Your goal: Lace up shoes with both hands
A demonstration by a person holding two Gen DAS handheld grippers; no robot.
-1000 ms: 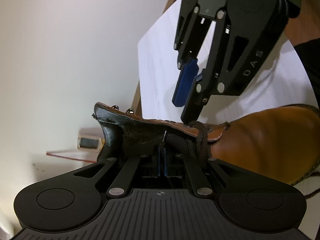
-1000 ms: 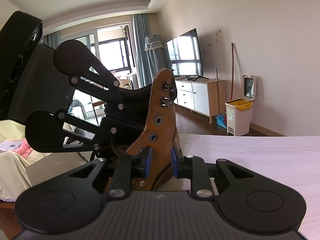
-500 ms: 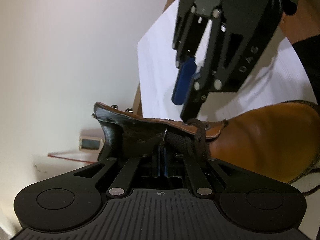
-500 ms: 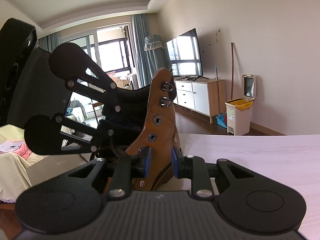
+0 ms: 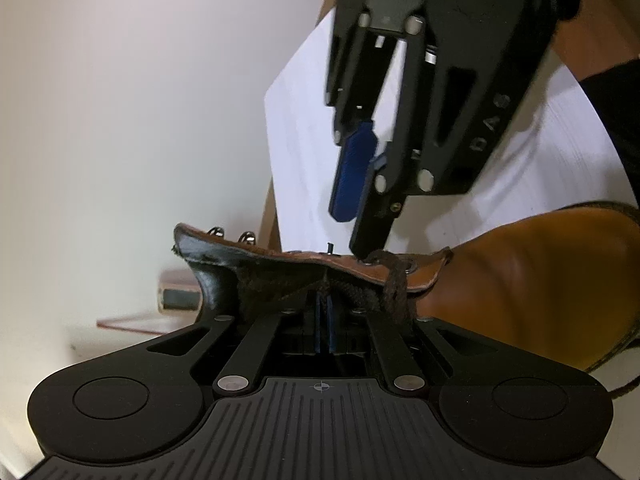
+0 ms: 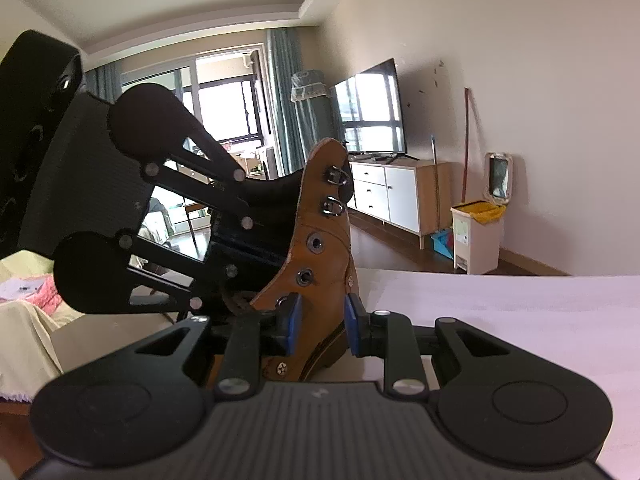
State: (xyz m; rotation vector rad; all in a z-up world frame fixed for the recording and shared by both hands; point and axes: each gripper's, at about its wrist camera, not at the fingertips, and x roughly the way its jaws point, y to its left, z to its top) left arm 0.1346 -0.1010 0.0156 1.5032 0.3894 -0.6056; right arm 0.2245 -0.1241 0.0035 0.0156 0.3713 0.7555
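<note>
A brown leather boot (image 5: 520, 280) lies on the white table (image 5: 520, 152), its eyelet flap turned toward me. My left gripper (image 5: 325, 312) is shut on the dark lace under the flap. The lace's tip (image 5: 330, 246) pokes up through an eyelet. More dark lace (image 5: 394, 284) is threaded through the eyelet to the right. My right gripper (image 5: 354, 224) hangs open just above that flap. In the right wrist view the right gripper (image 6: 322, 324) straddles the flap of the boot (image 6: 320, 248), blue pads on either side. The left gripper's black linkage (image 6: 188, 184) reaches in behind the flap.
A hand and dark sleeve (image 5: 616, 100) hold the right gripper. Beyond the table edge (image 6: 520, 320) are a lidded bin (image 6: 478, 236), a white TV cabinet (image 6: 400, 188) and a sofa with cloth (image 6: 24, 320). A wall fills the left wrist view's left side.
The lace tip, earlier under the flap, now sticks out above the eyelet. The right gripper has moved closer over the flap and stays open.
</note>
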